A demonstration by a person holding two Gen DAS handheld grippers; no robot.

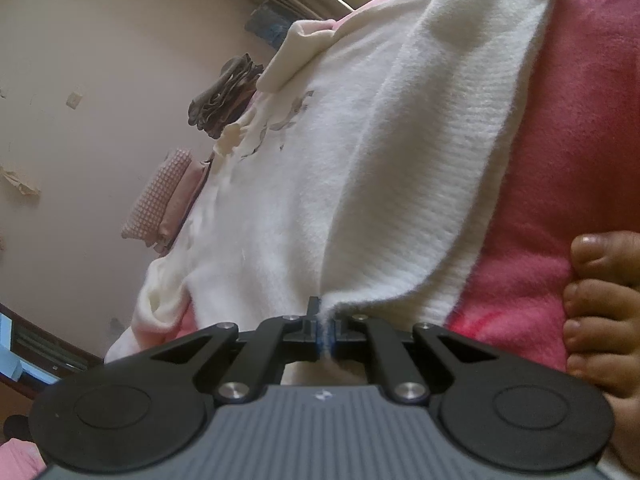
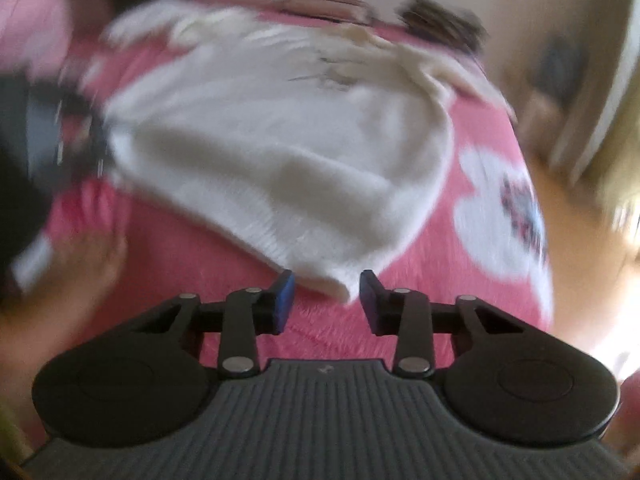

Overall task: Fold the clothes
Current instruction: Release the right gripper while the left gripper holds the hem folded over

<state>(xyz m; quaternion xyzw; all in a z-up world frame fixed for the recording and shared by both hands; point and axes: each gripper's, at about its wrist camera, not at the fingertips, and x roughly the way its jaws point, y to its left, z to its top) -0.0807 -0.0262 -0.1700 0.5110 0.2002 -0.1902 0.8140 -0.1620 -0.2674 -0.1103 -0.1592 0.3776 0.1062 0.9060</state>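
Note:
A white knitted sweater (image 1: 360, 152) with a small dark print lies spread over a pink blanket (image 1: 580, 140). My left gripper (image 1: 326, 332) is shut on a corner of the sweater's ribbed hem, and the cloth rises from its blue pads. In the blurred right wrist view the same sweater (image 2: 280, 144) lies flat on the pink blanket (image 2: 200, 264). My right gripper (image 2: 326, 300) stands open, its blue pads (image 2: 285, 298) on either side of the hem's near corner, not gripping it.
A person's bare toes (image 1: 600, 304) rest on the blanket at the right. Folded pink checked cloth (image 1: 160, 200) and a brown bundle (image 1: 224, 96) lie beyond the sweater. The blanket shows a white patch with a print (image 2: 504, 216). A bare foot (image 2: 96, 256) is at the left.

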